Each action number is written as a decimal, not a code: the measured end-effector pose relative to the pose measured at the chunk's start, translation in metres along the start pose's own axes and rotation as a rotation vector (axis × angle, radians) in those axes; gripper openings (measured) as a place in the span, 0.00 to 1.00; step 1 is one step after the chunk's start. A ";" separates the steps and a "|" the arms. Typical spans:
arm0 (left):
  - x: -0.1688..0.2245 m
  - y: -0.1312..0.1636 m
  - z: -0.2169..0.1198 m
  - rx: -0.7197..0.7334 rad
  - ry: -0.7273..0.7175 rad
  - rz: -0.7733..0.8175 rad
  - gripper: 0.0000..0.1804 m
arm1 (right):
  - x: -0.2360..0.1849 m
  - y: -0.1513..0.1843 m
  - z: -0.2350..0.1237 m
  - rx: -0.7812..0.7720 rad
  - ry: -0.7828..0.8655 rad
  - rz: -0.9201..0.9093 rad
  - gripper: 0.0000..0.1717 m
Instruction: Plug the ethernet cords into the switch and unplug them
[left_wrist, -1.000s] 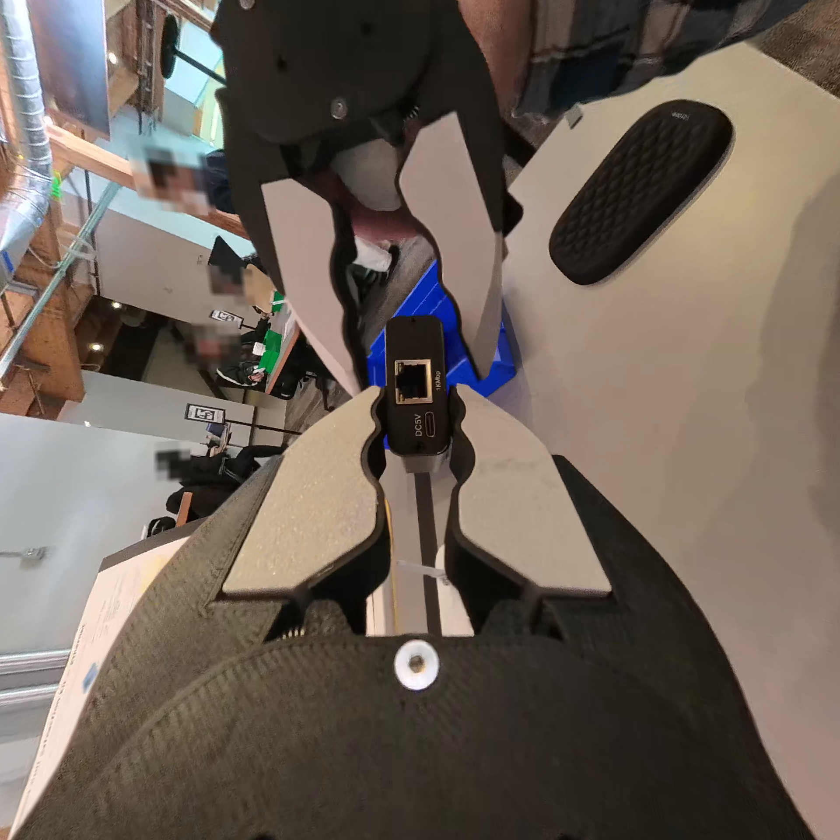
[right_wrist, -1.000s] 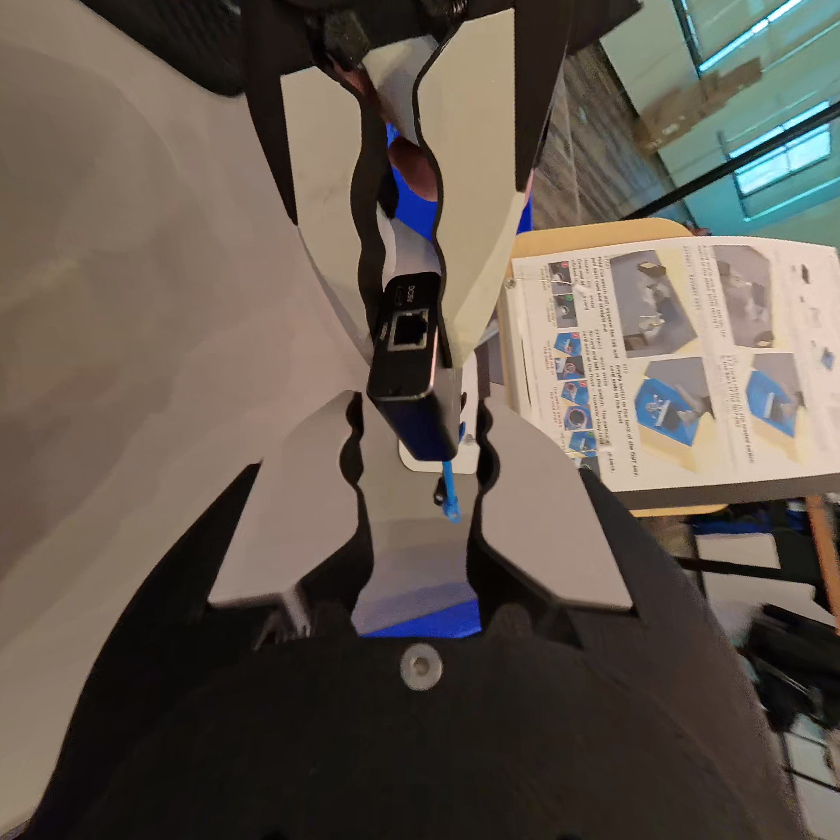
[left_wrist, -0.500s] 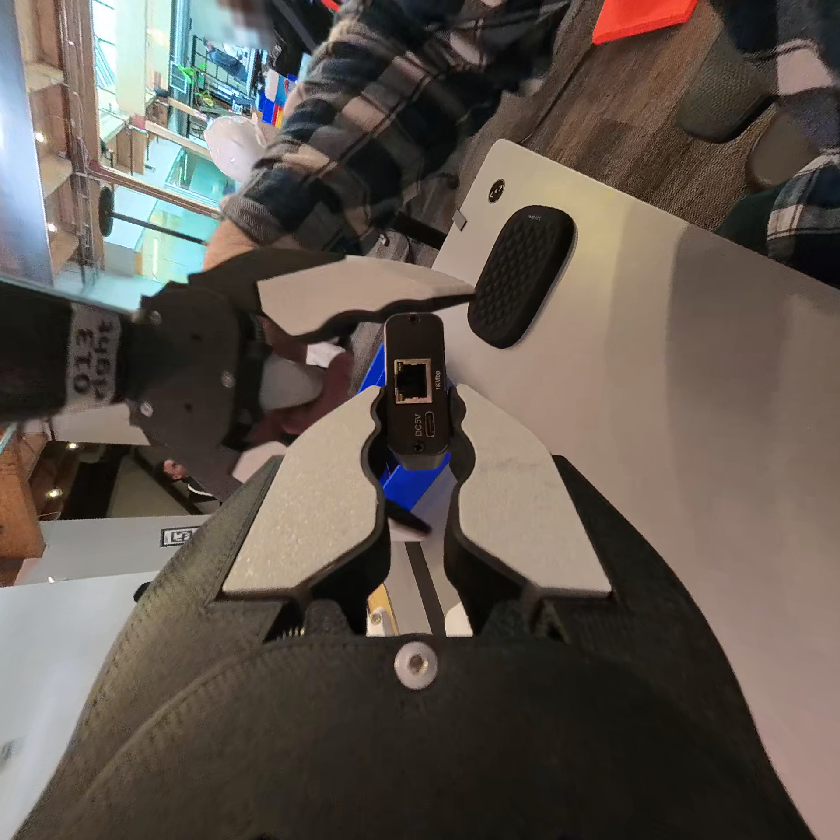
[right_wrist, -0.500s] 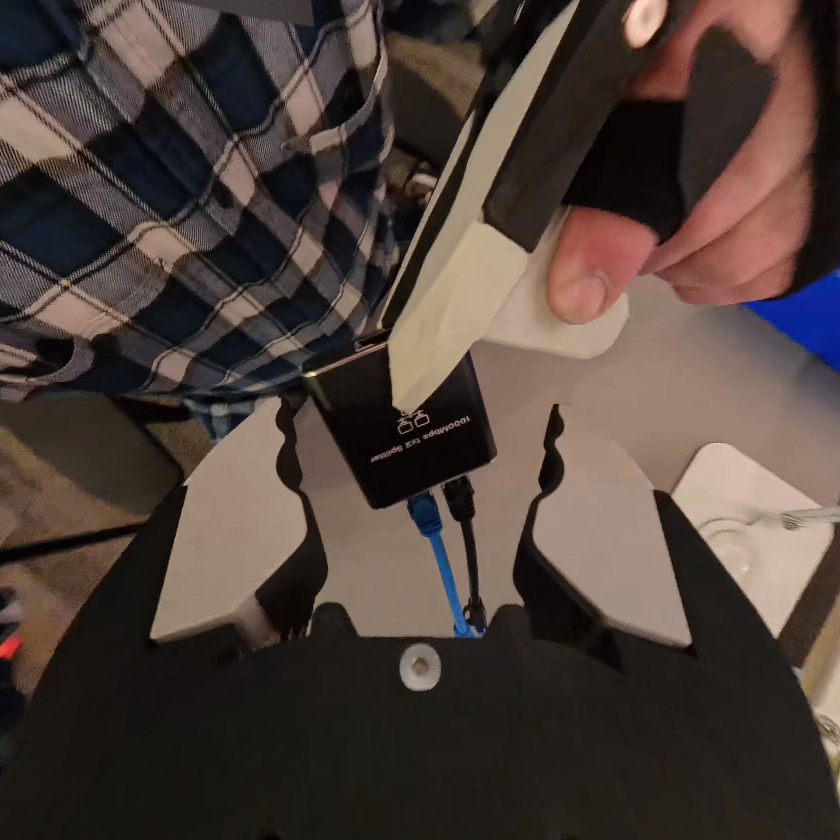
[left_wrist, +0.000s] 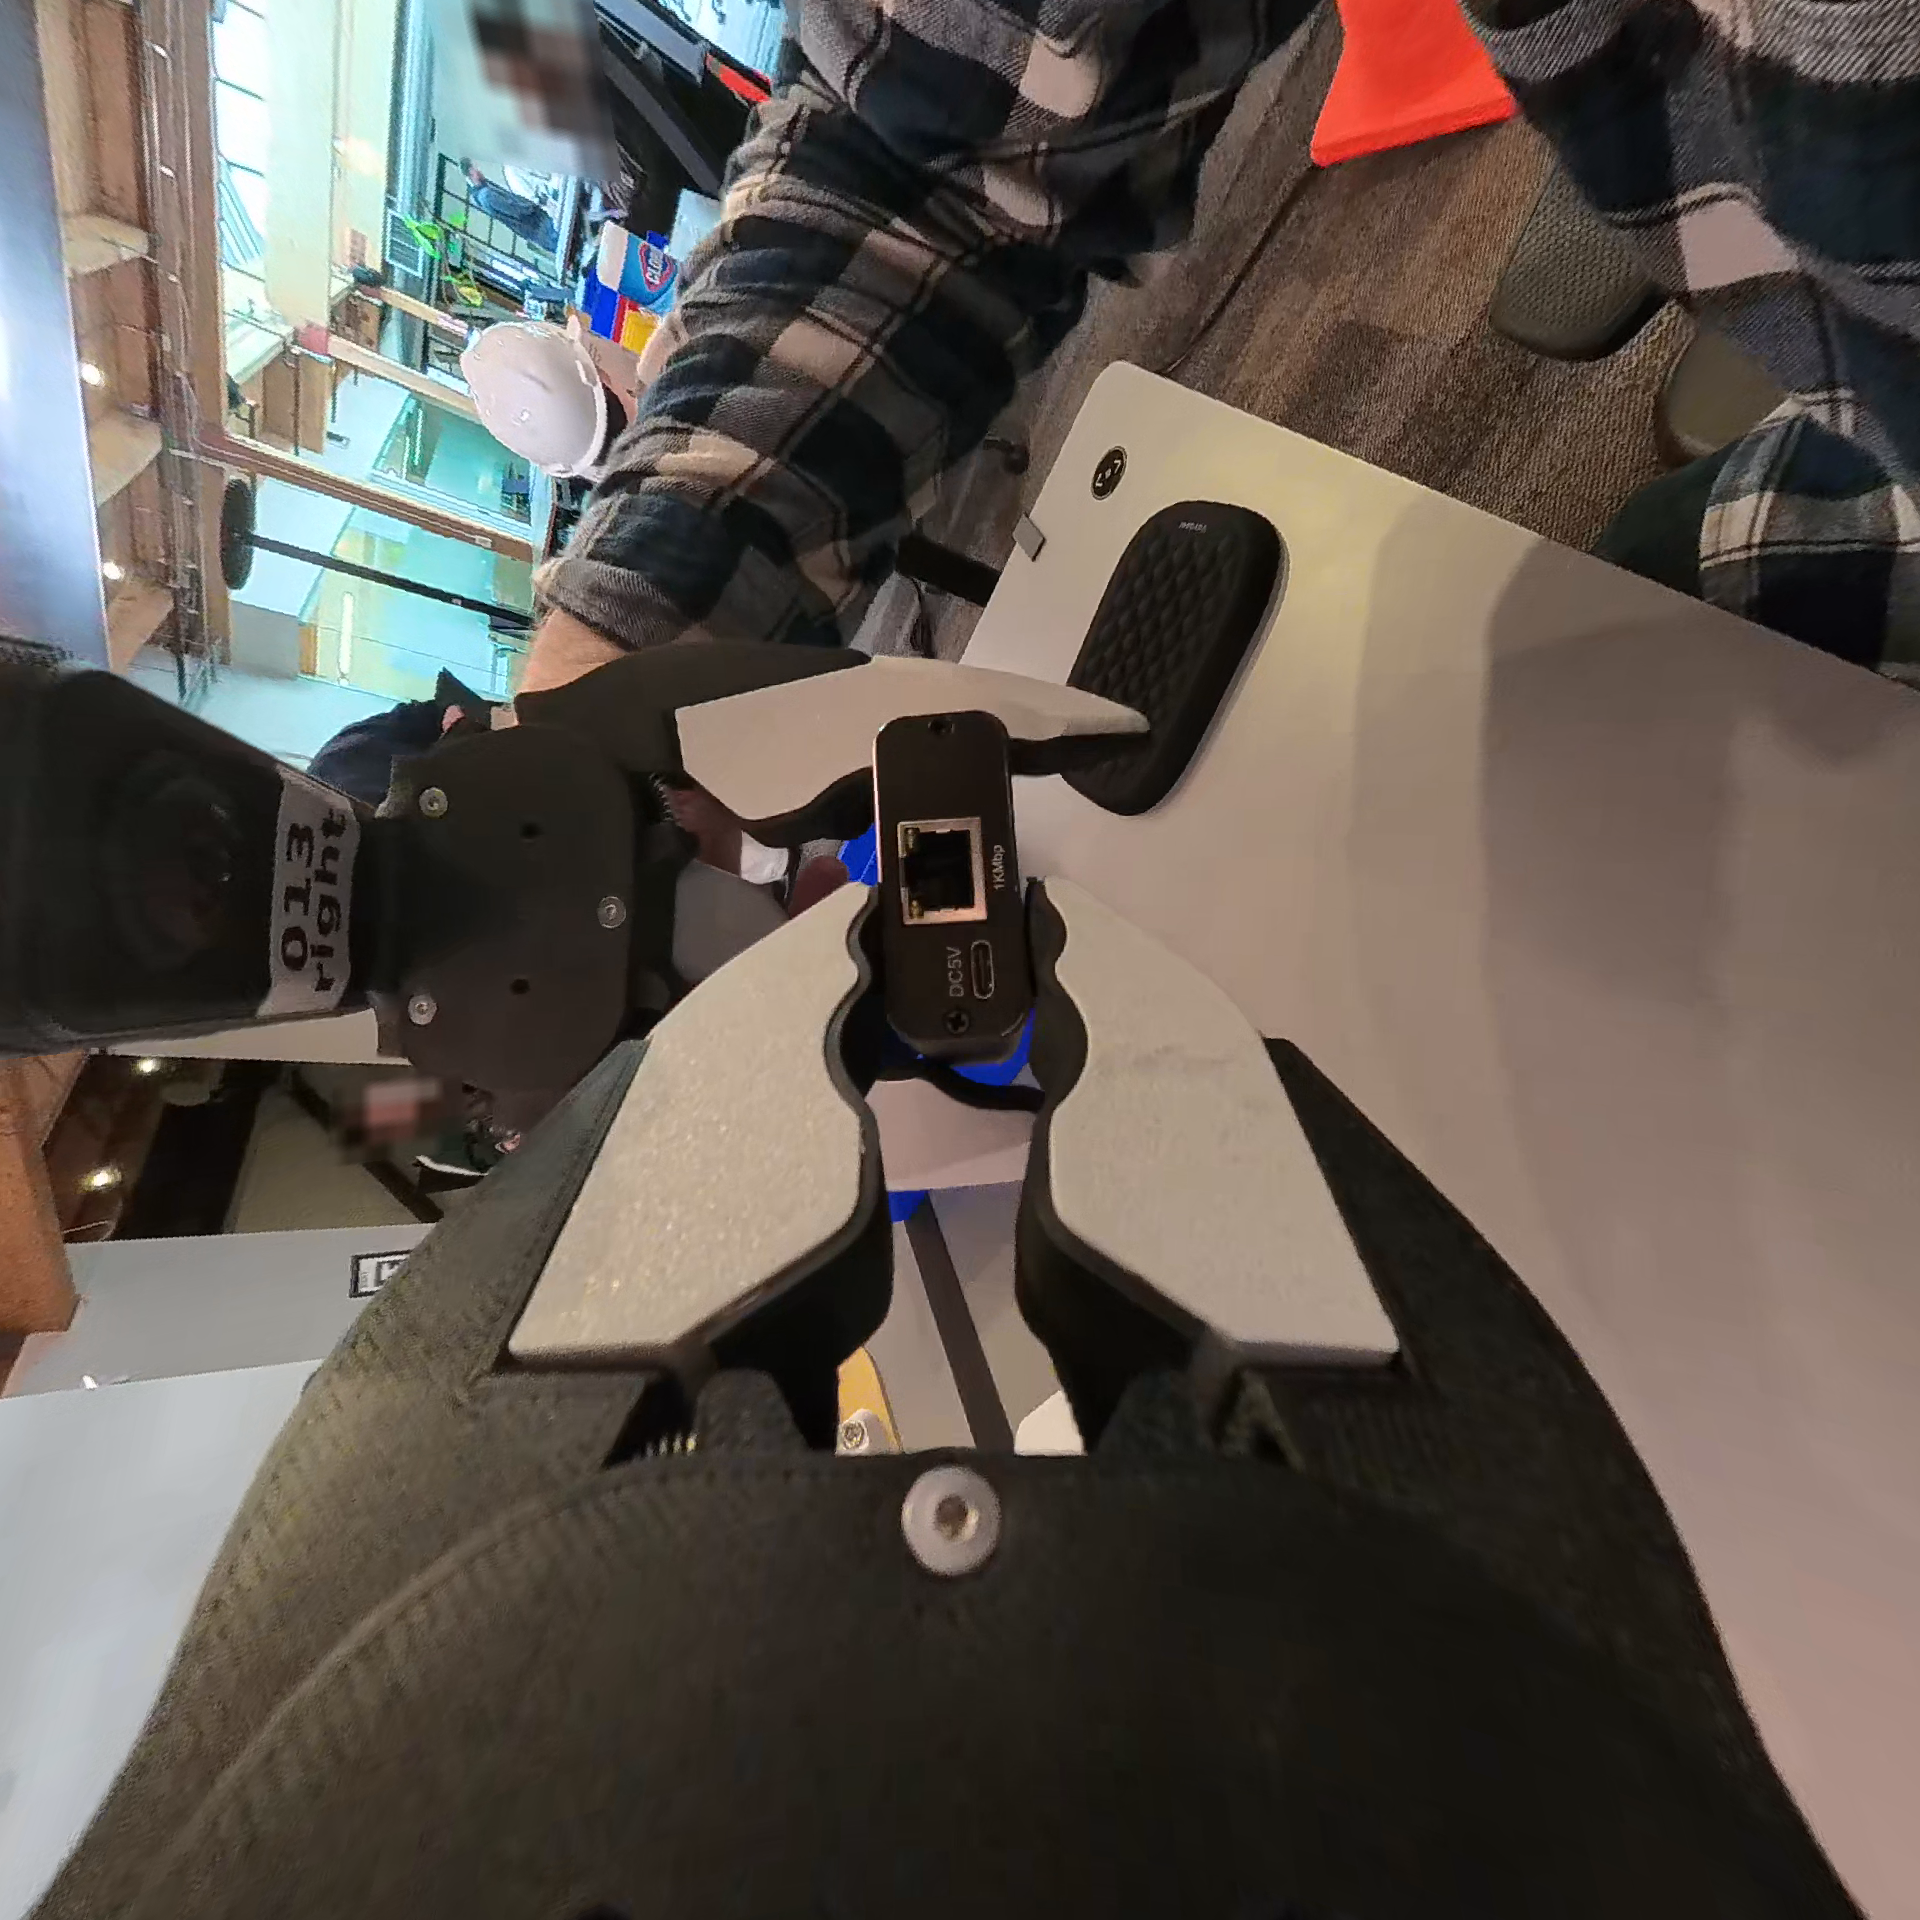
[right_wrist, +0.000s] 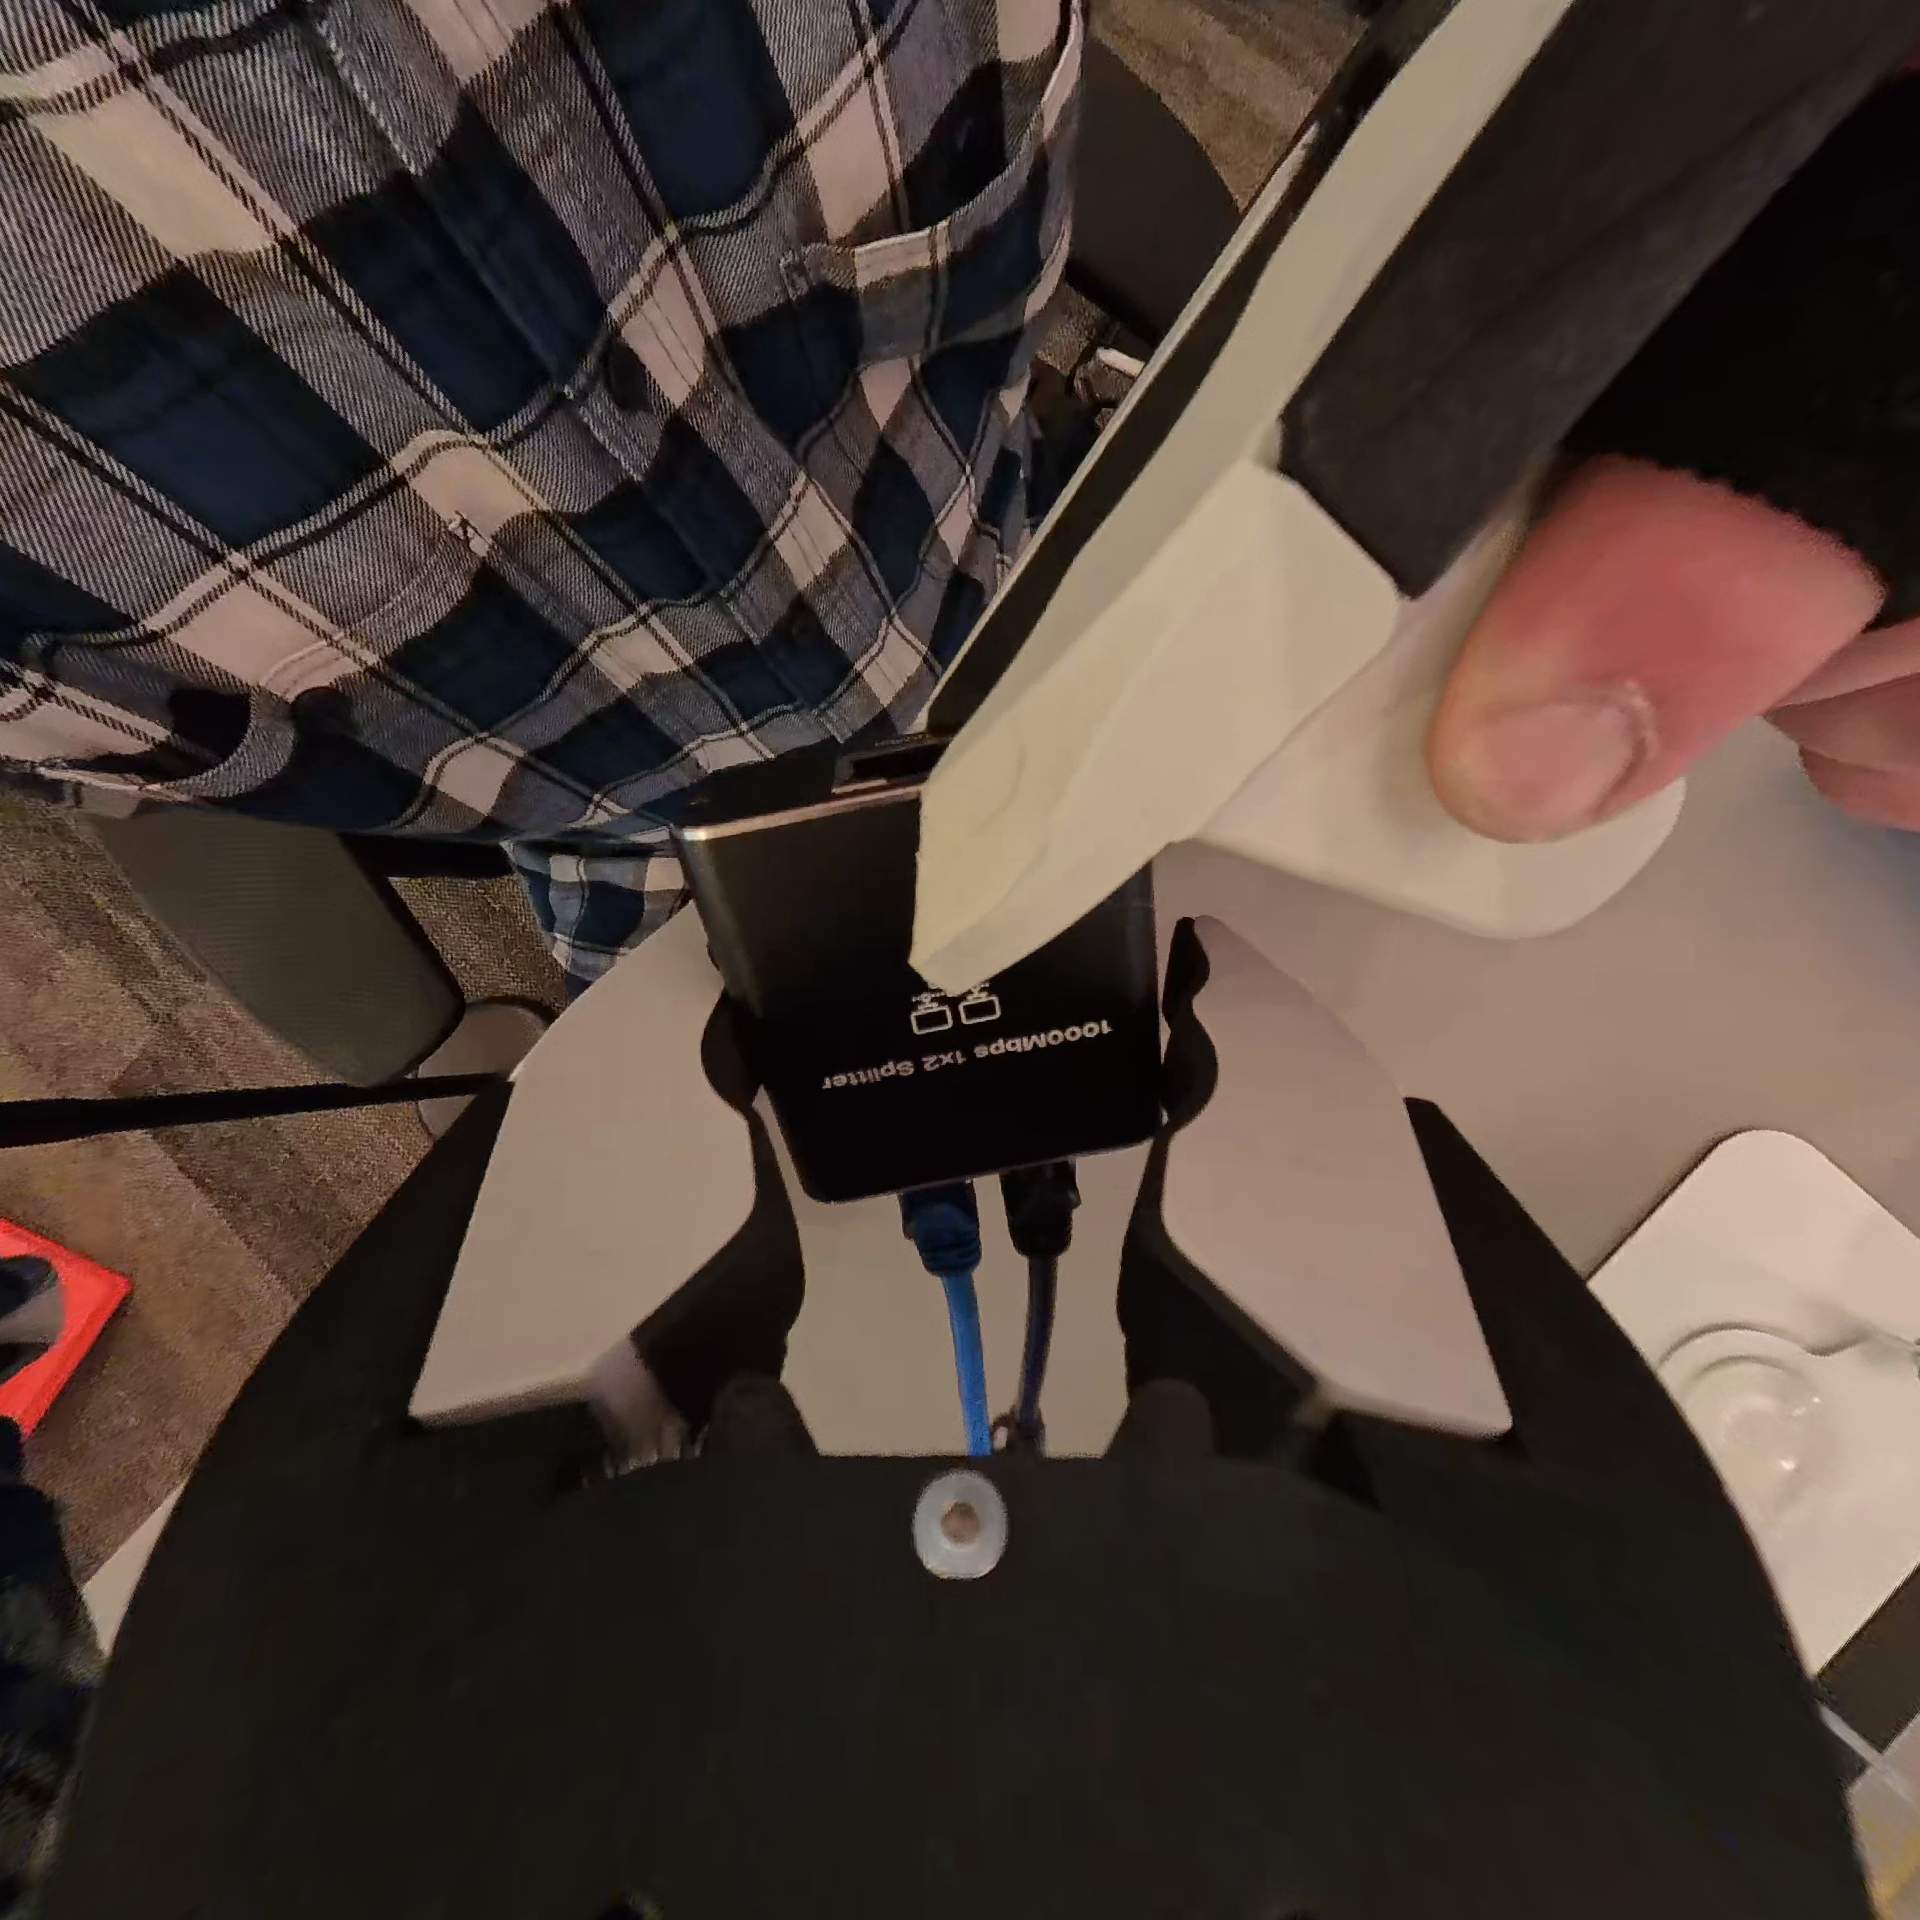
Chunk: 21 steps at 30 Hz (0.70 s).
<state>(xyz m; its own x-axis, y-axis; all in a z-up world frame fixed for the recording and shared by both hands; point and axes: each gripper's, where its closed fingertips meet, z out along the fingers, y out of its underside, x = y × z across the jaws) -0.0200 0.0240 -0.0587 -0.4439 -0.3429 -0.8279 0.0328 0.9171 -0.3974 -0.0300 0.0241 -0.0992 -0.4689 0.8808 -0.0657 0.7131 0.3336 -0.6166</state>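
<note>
Black switch (left_wrist: 940, 883) pinched by left gripper (left_wrist: 943, 935); right gripper (right_wrist: 961, 1023) spread around it, table edge near.

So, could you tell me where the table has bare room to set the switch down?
Bare table lies right of the black pad and the left gripper. It is crowded around the switch: the right gripper, the cords, and a white tray nearby.

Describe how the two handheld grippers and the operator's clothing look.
Both grippers are black, textured shells with a silver screw at the centre. The left gripper and the right gripper each carry two pale grey, flat fingers with wavy black inner edges. The right one's handle wears a white label band. The operator wears a navy-and-white plaid sleeve.
</note>
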 end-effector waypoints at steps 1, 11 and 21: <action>0.000 0.001 0.001 -0.002 -0.001 0.006 0.13 | 0.000 0.002 0.000 -0.015 0.004 -0.004 0.45; 0.003 0.015 0.012 -0.065 -0.072 0.010 0.13 | 0.006 0.018 0.002 -0.067 0.043 0.031 0.44; 0.015 0.033 0.026 -0.236 -0.098 0.030 0.13 | 0.012 0.037 0.013 -0.202 0.042 0.087 0.44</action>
<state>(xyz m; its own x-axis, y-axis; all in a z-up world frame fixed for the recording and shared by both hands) -0.0025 0.0437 -0.0948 -0.3567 -0.3221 -0.8769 -0.1701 0.9454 -0.2781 -0.0155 0.0428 -0.1328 -0.3823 0.9209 -0.0764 0.8418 0.3130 -0.4397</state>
